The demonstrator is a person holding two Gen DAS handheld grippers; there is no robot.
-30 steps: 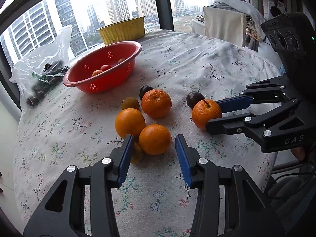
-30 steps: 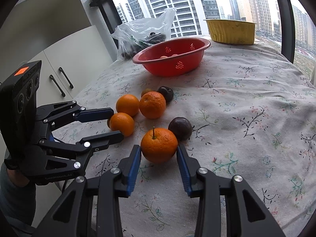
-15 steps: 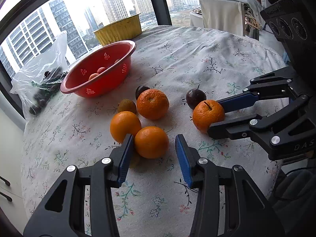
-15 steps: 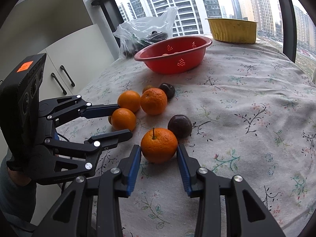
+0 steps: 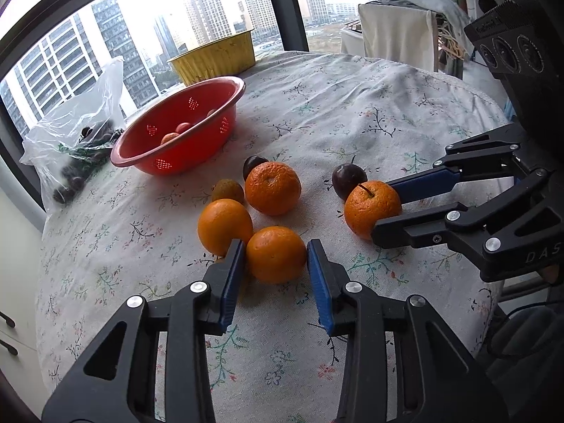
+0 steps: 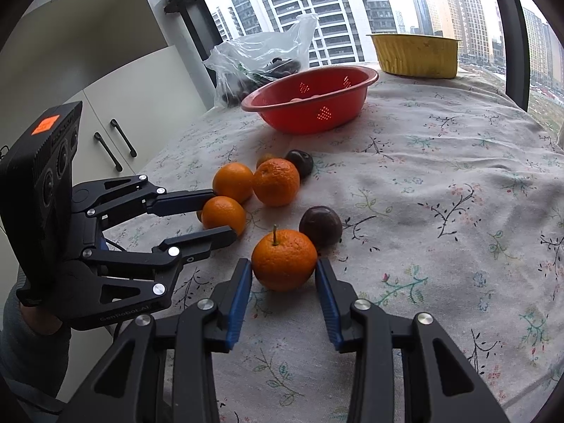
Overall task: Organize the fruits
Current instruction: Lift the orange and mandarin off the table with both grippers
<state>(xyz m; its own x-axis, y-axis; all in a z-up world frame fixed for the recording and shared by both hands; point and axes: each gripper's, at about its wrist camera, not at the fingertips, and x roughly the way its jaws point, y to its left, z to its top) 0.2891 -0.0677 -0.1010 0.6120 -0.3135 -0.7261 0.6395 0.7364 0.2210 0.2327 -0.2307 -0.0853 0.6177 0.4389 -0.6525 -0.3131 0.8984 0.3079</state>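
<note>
Fingers: your left gripper (image 5: pixel 275 257) closing round an orange (image 5: pixel 276 254) | right gripper (image 6: pixel 283 275) clamped on stemmed orange (image 6: pixel 284 260), both for the basket (image 6: pixel 310 100).

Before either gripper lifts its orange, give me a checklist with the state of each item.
1. Left gripper centred on the near orange: ok, an orange sits between its jaws, which are closing.
2. Left pads pressing that orange: cannot tell; they look close to its sides or just touching.
3. Right gripper on the stemmed orange: ok, both pads meet its sides.
4. Neighbours clear of the lifts: not ok; another orange sits against the left finger and a dark fruit against the stemmed orange.
5. Red colander has room: ok, only a few small fruits inside.
</note>
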